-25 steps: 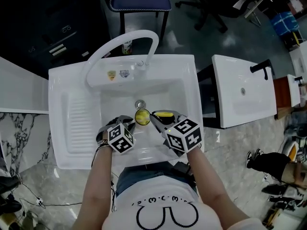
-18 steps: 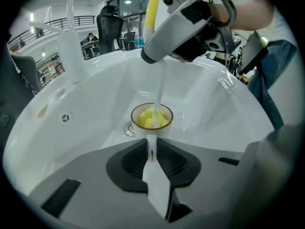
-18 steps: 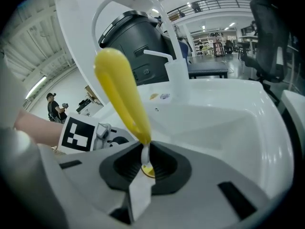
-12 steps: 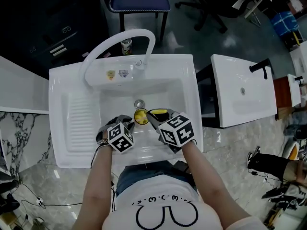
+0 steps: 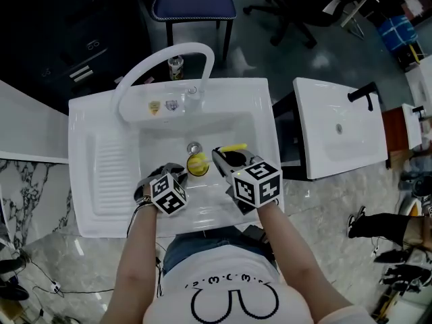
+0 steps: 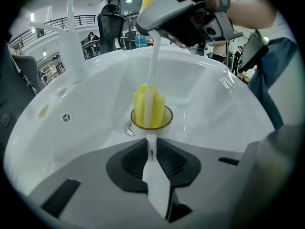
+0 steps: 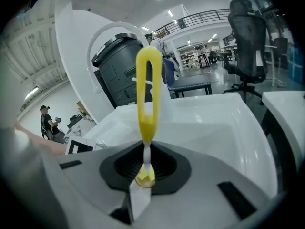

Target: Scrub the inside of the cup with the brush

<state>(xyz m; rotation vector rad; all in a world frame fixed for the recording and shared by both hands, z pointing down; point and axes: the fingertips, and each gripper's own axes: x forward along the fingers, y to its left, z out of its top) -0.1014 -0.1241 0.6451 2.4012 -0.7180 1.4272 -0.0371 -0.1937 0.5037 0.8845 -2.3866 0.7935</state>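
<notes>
glossy ceramic sink, translucent plastic cup

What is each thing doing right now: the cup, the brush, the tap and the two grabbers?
cup: upright in the sink, brush head inside it.
brush: yellow sponge end down in the cup, loop handle up.
left gripper: closed on the cup's near side.
right gripper: closed on the brush's handle.
tap: no water coming out.

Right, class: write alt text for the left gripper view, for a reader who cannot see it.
A yellow brush head sits inside an amber-rimmed cup in a white sink, its white stem rising to the right gripper above. The left gripper, in the foreground, pinches the cup's near side.
</notes>
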